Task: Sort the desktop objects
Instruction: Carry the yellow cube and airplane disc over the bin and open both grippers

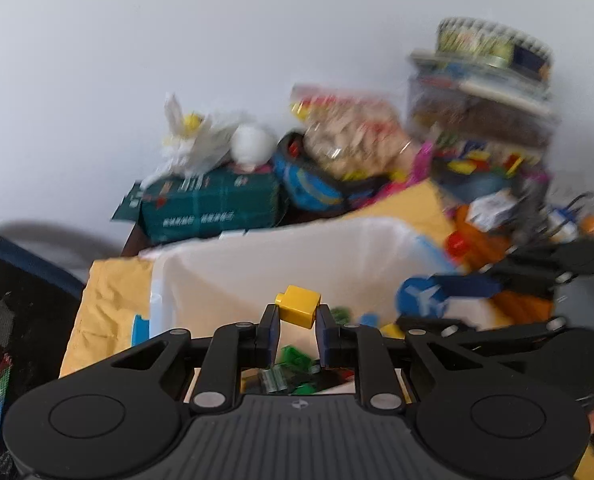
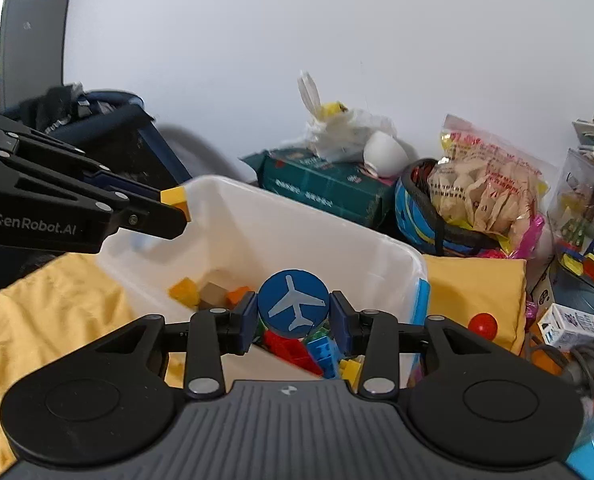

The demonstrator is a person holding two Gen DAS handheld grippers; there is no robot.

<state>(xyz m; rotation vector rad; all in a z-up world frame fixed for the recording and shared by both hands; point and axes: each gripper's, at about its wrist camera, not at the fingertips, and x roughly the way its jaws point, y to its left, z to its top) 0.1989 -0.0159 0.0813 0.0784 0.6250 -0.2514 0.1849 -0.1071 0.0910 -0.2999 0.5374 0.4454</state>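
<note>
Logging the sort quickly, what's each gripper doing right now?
Left gripper: shut on the yellow plastic building block.
Right gripper: shut on the round blue disc with a white airplane.

Spread with a rumpled yellow cloth (image 2: 53, 312) over the tabletop, showing on both sides of a white plastic bin (image 2: 317, 236) that sits directly on it. Behind the bin, toward the wall edge: a dark green carton (image 2: 321, 188), a blue and black helmet (image 2: 421, 220), and beside those a clear box of bricks (image 1: 481, 128), blurred in the left view. Off the right side of the bin, on the cloth: a small red ball (image 2: 482, 325). Past the cloth's right edge: a small white printed box (image 2: 569, 324).
</note>
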